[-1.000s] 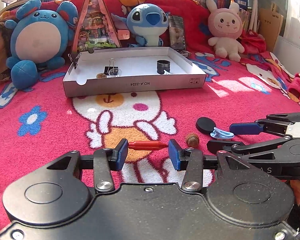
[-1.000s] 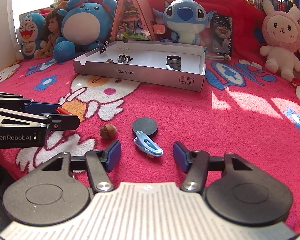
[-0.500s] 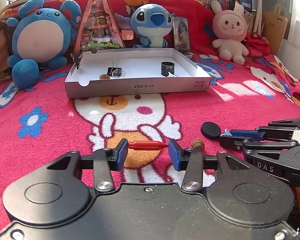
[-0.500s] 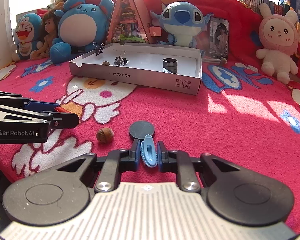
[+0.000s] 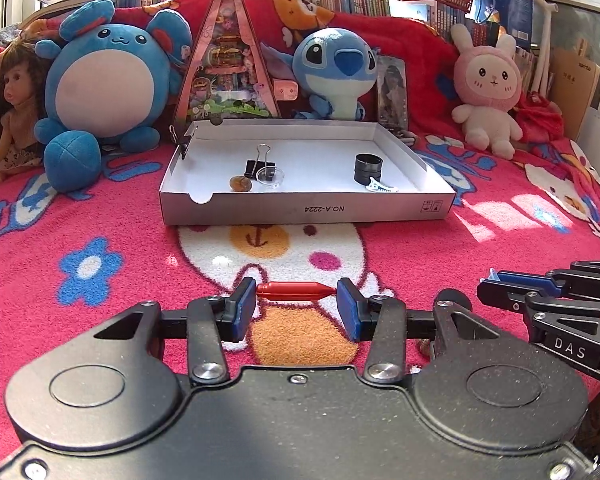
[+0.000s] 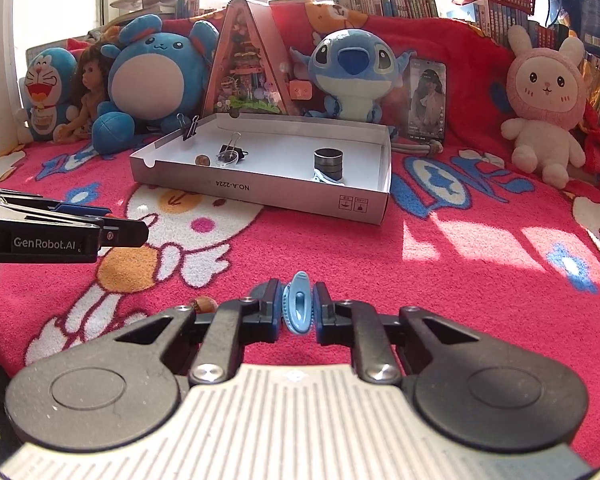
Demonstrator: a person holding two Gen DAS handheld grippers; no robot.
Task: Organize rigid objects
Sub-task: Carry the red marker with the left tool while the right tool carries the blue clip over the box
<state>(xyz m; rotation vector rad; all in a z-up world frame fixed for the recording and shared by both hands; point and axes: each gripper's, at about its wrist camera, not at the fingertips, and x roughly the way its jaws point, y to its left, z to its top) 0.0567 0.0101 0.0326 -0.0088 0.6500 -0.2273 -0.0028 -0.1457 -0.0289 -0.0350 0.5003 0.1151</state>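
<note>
The left gripper (image 5: 296, 307) squeezed a red stick (image 5: 296, 291) end to end. The right gripper (image 6: 297, 308) pinched a blue clip (image 6: 298, 306) tight.

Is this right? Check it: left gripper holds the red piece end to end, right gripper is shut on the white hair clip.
One thing is wrong: the colour. The right gripper is shut on a blue hair clip, as the right wrist view shows. The white hair clip lies in the box. The left gripper does hold the red piece end to end.
</note>
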